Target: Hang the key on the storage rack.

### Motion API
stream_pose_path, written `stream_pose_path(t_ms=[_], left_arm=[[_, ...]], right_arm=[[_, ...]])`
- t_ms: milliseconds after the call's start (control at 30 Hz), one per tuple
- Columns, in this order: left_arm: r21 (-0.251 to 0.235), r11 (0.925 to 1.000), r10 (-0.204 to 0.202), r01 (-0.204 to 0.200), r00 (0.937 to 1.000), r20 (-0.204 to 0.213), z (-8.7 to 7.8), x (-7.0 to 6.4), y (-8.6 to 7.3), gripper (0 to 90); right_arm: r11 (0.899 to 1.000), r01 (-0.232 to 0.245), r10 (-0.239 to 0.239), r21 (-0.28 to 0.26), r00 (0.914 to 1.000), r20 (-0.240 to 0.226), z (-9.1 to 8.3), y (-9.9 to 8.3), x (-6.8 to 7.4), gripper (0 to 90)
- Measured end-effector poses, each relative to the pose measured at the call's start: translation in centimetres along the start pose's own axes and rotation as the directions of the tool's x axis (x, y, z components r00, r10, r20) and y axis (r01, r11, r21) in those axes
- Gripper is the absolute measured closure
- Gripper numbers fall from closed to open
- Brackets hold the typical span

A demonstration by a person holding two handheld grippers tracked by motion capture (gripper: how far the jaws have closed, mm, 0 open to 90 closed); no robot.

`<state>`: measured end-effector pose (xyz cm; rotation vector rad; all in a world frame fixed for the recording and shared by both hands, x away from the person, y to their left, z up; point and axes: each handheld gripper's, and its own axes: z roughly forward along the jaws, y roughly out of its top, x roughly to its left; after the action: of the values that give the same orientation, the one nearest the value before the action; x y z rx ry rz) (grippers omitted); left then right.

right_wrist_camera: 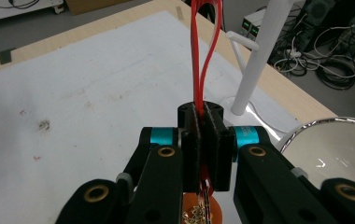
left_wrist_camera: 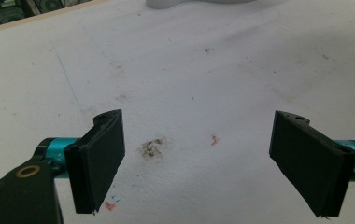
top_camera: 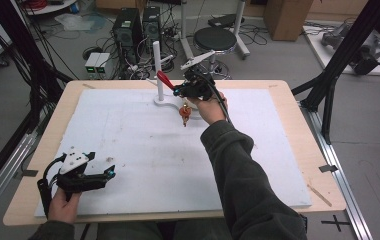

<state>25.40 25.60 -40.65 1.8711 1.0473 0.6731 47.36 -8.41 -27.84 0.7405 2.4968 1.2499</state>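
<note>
While the right hand-held gripper (right_wrist_camera: 202, 154) pinches a red loop (right_wrist_camera: 205, 51) with an orange pendant (top_camera: 184, 114) beside the white stand (top_camera: 158, 70), the left hand-held gripper (left_wrist_camera: 199, 163) rests open, well apart, on the bench (top_camera: 288, 150); a shiny bowl (right_wrist_camera: 339, 149) sits close by.
</note>
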Motion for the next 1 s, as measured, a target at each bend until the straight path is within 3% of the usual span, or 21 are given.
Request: stream_pose_path(t_ms=[467, 1000], left_arm=[[-0.004, 0.9999, 0.009, -0.009, 1.0000, 0.002, -0.2, 0.1, 0.0, 18.7], [-0.012, 0.9999, 0.000, 0.000, 1.0000, -0.007, -0.5, 0.2, -0.2, 18.7]], right_arm=[[0.999, -0.006, 0.004, 0.033, 0.9982, 0.059, 2.7, 1.8, 0.7, 86.0], [0.994, -0.050, 0.037, 0.092, 0.9896, 0.139, 5.9, 1.7, 0.1, 85.9]])
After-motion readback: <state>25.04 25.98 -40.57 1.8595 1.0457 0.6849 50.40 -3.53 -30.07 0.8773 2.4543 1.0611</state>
